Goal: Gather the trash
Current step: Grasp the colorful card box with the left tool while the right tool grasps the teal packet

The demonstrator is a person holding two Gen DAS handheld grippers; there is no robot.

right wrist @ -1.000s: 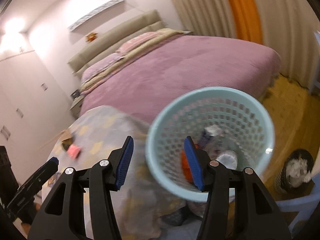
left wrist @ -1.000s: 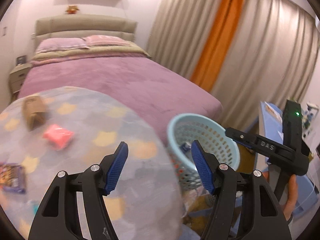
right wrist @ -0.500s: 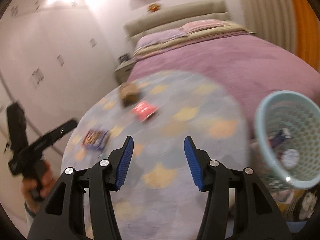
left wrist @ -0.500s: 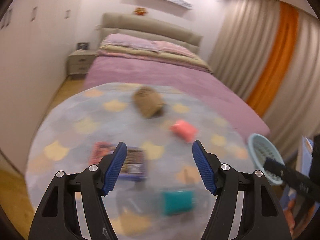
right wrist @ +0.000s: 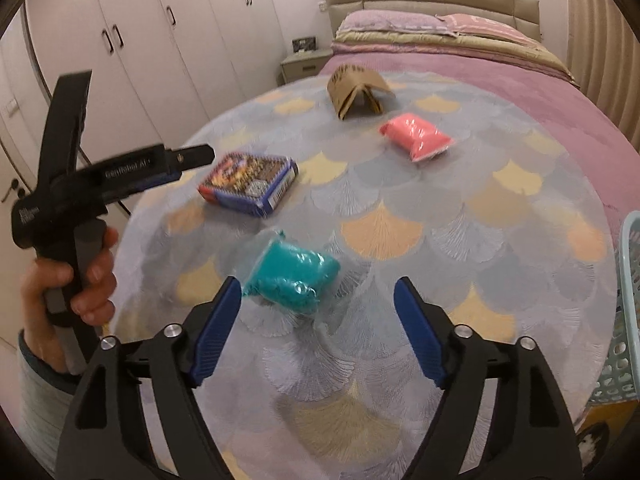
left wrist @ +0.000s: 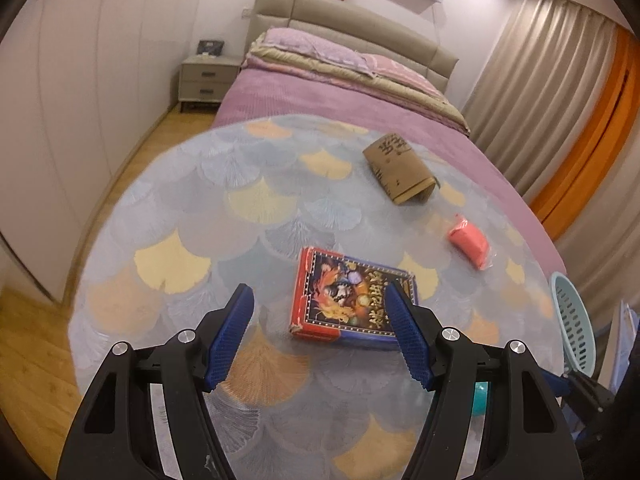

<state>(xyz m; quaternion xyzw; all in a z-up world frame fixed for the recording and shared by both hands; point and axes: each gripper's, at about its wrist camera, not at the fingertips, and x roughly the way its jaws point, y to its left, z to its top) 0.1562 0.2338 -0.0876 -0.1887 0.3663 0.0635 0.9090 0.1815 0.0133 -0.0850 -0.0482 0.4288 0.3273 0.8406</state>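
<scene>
left gripper [left wrist: 320,338]: jaws spread wide, nothing between them. It hangs over the round table [left wrist: 192,208], and the card box [left wrist: 352,300] sits lower centre of the left wrist view, just past the blue fingertips [left wrist: 236,332], not touching as far as I can see.

right gripper [right wrist: 318,328]: also wide open, holding nothing. The teal packet [right wrist: 294,278] lies right in front of the gap, closer to the left pad; can't tell if it's touching.

basket [right wrist: 628,312]: light blue mesh one, cut off at the right edge of both views, next to the table. Contents not visible from here.

trash count on the table: four bits. One card box, one teal packet, one pink packet [right wrist: 416,140] upper right of centre, and one folded brown cardboard piece [right wrist: 358,90] further up, near the bed [right wrist: 500,60].
</scene>
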